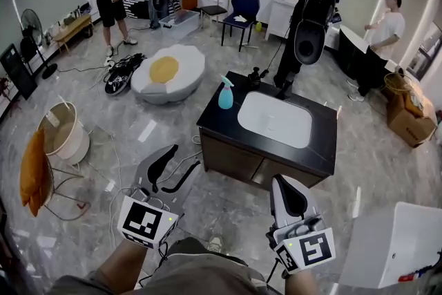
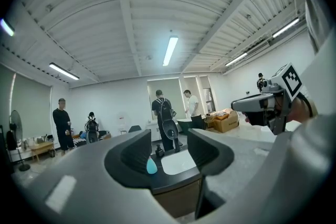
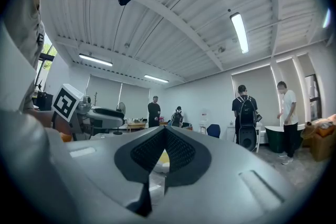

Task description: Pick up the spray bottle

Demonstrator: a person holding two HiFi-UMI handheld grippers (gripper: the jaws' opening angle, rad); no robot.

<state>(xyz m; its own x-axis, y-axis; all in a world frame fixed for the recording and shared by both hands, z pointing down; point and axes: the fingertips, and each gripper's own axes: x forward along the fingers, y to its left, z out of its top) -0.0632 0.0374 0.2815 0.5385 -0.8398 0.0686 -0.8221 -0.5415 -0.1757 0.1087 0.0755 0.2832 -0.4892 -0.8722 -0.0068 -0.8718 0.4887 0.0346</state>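
A light blue spray bottle (image 1: 226,94) stands upright on the near left corner of a black cabinet (image 1: 228,128), beside its white basin (image 1: 275,119). Both grippers hover low and well short of the cabinet. My left gripper (image 1: 177,166) is open and empty; in the left gripper view the spray bottle (image 2: 151,166) shows far off, low between the left gripper's (image 2: 169,145) jaws. My right gripper (image 1: 291,194) has its jaws closed together with nothing in them. In the right gripper view the right gripper (image 3: 165,135) hides the cabinet, and the bottle is not visible.
Behind the cabinet stands a person with a backpack (image 1: 312,7); three others stand farther back. An egg-shaped cushion (image 1: 168,71) lies on the floor at left, with a blue chair (image 1: 242,10) beyond. A white box (image 1: 394,245) sits near right, a round basket chair (image 1: 63,135) near left.
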